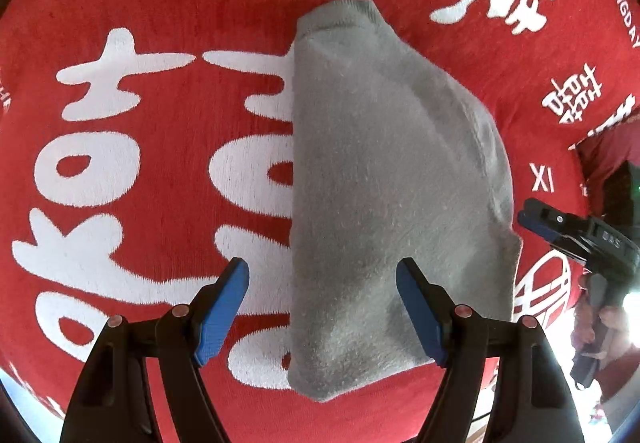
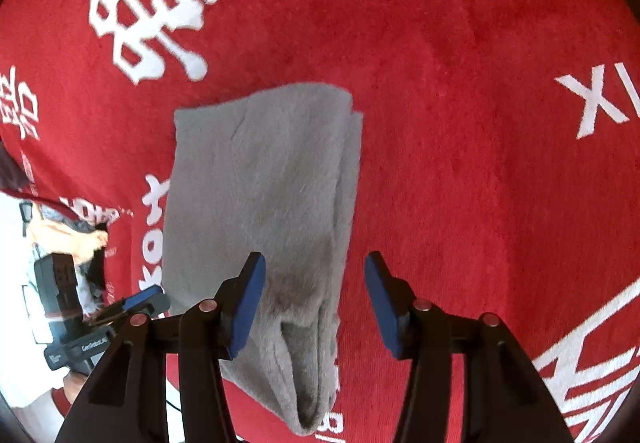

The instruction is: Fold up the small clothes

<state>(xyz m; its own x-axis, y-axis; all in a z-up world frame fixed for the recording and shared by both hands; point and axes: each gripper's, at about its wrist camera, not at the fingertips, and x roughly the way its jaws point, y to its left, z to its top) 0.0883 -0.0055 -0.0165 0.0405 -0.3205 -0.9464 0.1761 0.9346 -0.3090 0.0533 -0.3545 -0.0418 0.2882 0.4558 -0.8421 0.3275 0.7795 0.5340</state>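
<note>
Only from right wrist: sock's (image 2: 260, 203) doubled layers.

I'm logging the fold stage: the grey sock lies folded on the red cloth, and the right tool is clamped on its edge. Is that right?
Not quite. The grey sock does lie folded on the red cloth, but the right tool is not clamped on it: the right wrist view shows its blue pads apart, above the sock, gripping nothing.
</note>
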